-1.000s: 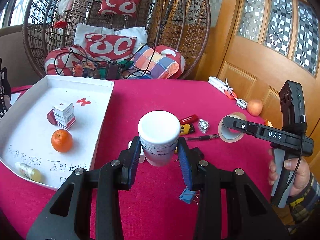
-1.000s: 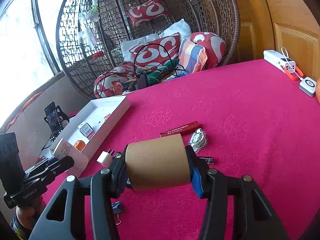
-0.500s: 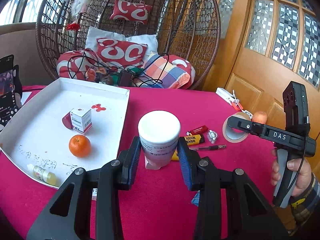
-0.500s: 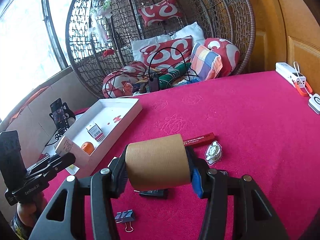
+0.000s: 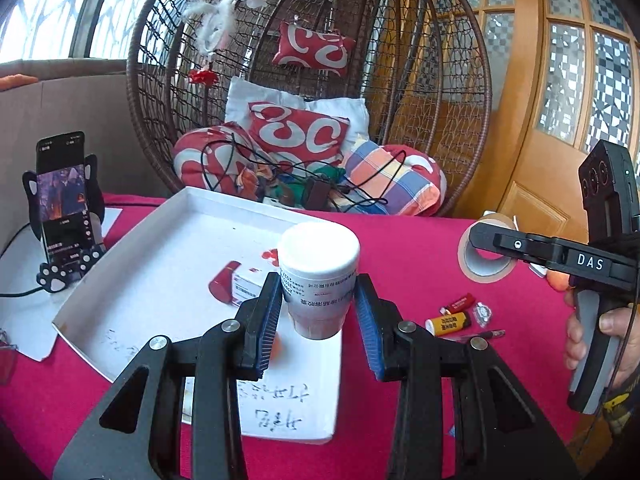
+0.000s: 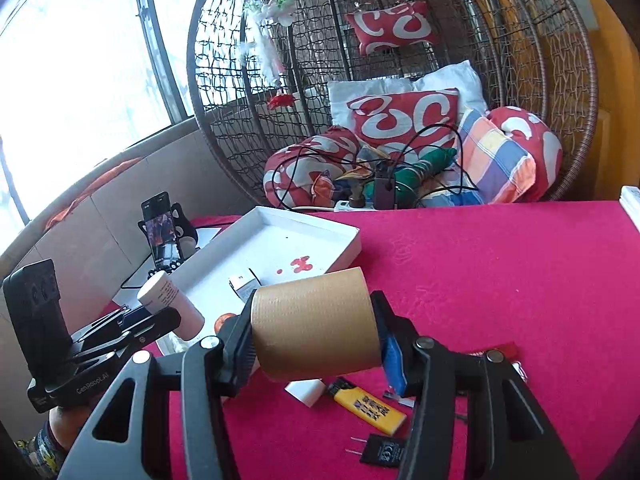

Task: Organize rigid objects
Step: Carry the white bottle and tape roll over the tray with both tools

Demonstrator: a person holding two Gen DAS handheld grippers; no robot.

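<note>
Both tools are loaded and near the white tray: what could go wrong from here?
1. The left tool grips the white bottle only on its lower body, so it may tip or slip when set down.
2. The white tray already holds a small box, which the bottle might knock.
3. The brown tape roll in the right tool, being round, may roll once released.

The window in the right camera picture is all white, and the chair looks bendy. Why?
Right wrist view: daylight overexposes the window, hiding the outside. Both views: the fisheye lens bows the wicker chair and door near the edges.
</note>
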